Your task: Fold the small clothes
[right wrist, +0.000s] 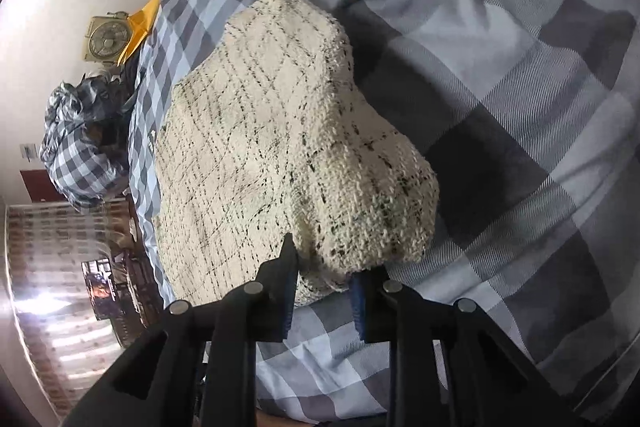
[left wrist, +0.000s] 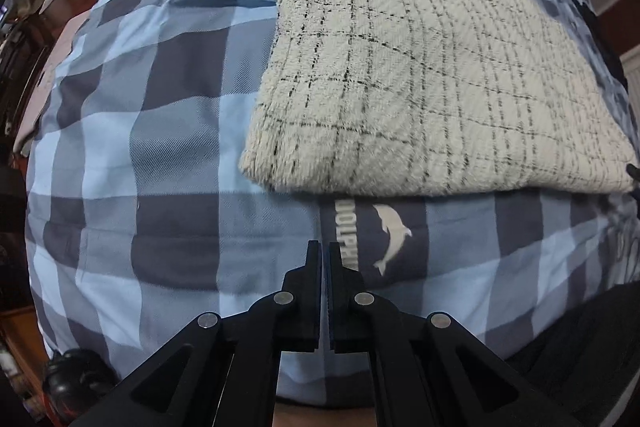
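Note:
A cream fuzzy garment with thin black grid lines [left wrist: 420,67] lies folded flat on the blue-and-grey checked bedsheet [left wrist: 140,147]. My left gripper [left wrist: 325,251] is shut and empty, just in front of the garment's near edge, above the dolphin print [left wrist: 392,235]. In the right wrist view my right gripper [right wrist: 324,267] is shut on a bunched corner of the same garment [right wrist: 260,155], which is lifted off the sheet [right wrist: 520,107] and casts a shadow to the right.
A crumpled checked bundle [right wrist: 80,155] lies at the bed's far end. A box fan [right wrist: 106,39] and yellow cloth [right wrist: 144,23] stand by the white wall. Dark furniture [left wrist: 24,67] borders the bed's left side.

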The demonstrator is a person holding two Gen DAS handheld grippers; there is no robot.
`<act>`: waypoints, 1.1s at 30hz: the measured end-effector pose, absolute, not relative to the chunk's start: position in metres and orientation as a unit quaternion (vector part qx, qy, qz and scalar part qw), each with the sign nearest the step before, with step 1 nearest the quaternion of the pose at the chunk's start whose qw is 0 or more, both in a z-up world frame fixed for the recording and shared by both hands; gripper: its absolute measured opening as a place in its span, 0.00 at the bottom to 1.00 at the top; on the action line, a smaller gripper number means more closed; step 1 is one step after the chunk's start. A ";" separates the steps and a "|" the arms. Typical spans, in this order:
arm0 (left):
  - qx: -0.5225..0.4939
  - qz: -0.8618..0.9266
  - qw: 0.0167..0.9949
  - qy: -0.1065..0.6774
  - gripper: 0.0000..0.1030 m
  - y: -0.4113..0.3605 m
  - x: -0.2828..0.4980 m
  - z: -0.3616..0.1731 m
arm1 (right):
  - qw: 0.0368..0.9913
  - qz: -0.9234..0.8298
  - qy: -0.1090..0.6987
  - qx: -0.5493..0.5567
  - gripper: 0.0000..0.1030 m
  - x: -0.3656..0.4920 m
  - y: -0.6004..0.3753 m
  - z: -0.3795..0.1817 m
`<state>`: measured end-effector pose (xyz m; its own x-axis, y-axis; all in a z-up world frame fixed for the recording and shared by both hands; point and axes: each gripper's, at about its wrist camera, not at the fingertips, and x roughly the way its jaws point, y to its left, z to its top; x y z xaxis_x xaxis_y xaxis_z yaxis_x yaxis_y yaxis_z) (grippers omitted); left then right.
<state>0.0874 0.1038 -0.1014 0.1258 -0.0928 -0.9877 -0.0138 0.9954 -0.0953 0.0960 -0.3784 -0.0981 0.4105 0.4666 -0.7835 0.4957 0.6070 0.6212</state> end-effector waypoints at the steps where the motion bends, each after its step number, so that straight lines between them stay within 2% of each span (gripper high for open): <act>1: -0.045 -0.023 0.750 0.660 0.01 0.106 0.091 -0.103 | 0.714 -0.009 0.542 0.444 0.20 0.095 -0.378 -0.098; 15: -0.206 -0.022 0.762 0.613 0.02 0.183 0.126 -0.089 | 0.698 -0.013 0.544 0.465 0.20 0.092 -0.383 -0.107; 21: -0.148 0.035 0.785 0.600 0.02 0.167 0.121 -0.078 | 0.698 -0.012 0.546 0.463 0.20 0.093 -0.382 -0.107; 27: -0.356 -0.146 0.742 0.549 0.02 0.160 0.114 -0.079 | 0.695 -0.013 0.547 0.467 0.20 0.091 -0.383 -0.108; 33: -0.612 -0.308 0.610 0.398 0.02 0.166 0.099 -0.070 | 0.693 -0.016 0.547 0.470 0.20 0.091 -0.383 -0.108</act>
<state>0.0989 0.1663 -0.0704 0.4935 -0.8629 -0.1086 -0.1120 0.0608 -0.9919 0.0907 -0.3832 -0.1081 0.4012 0.4917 -0.7728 0.5362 0.5580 0.6334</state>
